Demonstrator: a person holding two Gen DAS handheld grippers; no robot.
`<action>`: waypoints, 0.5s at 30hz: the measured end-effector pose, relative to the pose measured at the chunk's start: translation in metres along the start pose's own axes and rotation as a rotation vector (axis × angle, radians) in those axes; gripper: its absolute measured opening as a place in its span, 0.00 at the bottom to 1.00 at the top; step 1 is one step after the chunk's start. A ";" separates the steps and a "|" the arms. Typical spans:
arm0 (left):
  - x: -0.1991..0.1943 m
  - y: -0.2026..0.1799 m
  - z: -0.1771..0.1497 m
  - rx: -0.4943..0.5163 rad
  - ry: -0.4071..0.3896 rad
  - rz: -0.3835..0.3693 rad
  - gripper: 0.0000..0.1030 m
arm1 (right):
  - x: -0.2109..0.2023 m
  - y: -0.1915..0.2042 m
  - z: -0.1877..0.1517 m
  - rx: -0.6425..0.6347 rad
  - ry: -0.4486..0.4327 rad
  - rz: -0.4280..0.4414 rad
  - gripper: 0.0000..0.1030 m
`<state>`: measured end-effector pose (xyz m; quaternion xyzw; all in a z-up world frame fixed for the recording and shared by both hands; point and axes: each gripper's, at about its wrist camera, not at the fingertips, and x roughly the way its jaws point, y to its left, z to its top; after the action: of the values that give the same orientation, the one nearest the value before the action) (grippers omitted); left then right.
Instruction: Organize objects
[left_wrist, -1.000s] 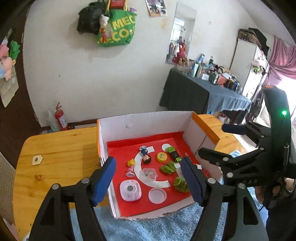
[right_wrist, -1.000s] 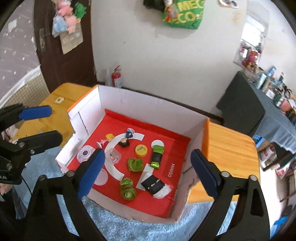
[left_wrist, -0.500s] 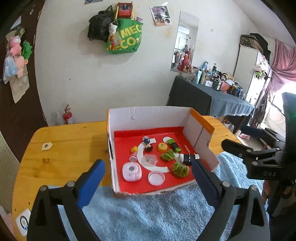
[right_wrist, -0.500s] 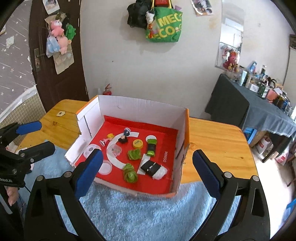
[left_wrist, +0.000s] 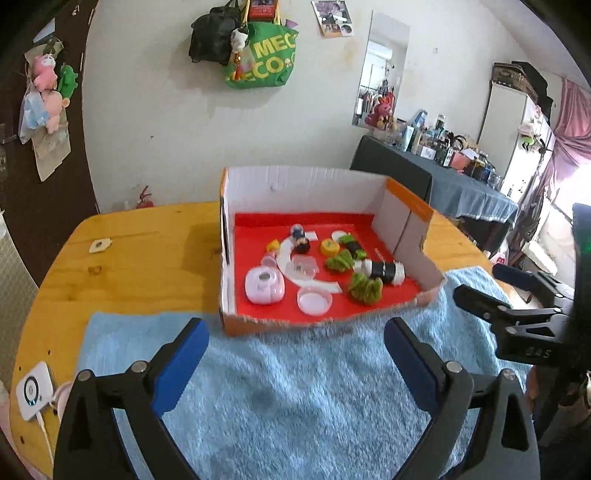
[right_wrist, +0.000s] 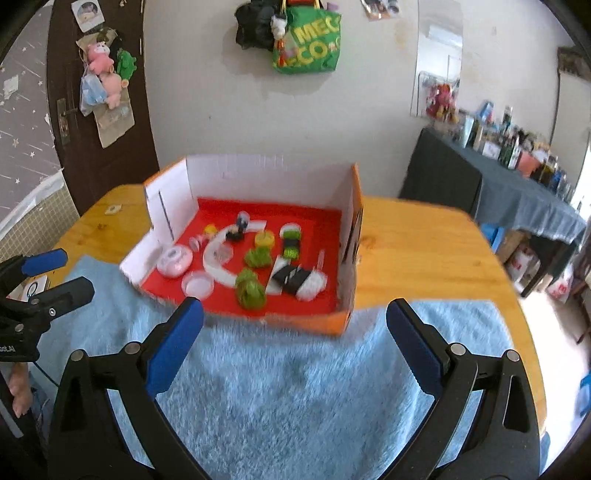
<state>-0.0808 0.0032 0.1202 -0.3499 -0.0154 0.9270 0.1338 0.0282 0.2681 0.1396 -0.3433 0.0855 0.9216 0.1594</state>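
**Both tools pulled back from the box**

Left tool has just been opening; both now stand wide, empty, over the towel. Box sits ahead on the counter. Approach one toy squarely.

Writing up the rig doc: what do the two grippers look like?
Both match. The left gripper and right gripper are black plastic frames with triangular cut-outs and silver pivot screws; each finger ends in a long blue pad. White lettering sits on the side of each body, too small to read. A green light glows on the right unit.
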 end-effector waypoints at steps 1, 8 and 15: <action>-0.001 0.000 -0.004 -0.001 0.005 0.001 0.95 | 0.002 -0.001 -0.003 0.008 0.009 0.005 0.98; -0.019 -0.006 -0.015 -0.004 0.001 0.010 0.95 | 0.013 -0.006 -0.023 0.042 0.053 0.025 0.98; -0.045 -0.014 -0.015 -0.003 -0.028 -0.039 0.96 | 0.003 -0.008 -0.028 0.047 0.039 0.041 0.98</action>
<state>-0.0353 0.0037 0.1391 -0.3369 -0.0255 0.9290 0.1511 0.0459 0.2683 0.1165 -0.3556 0.1172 0.9156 0.1469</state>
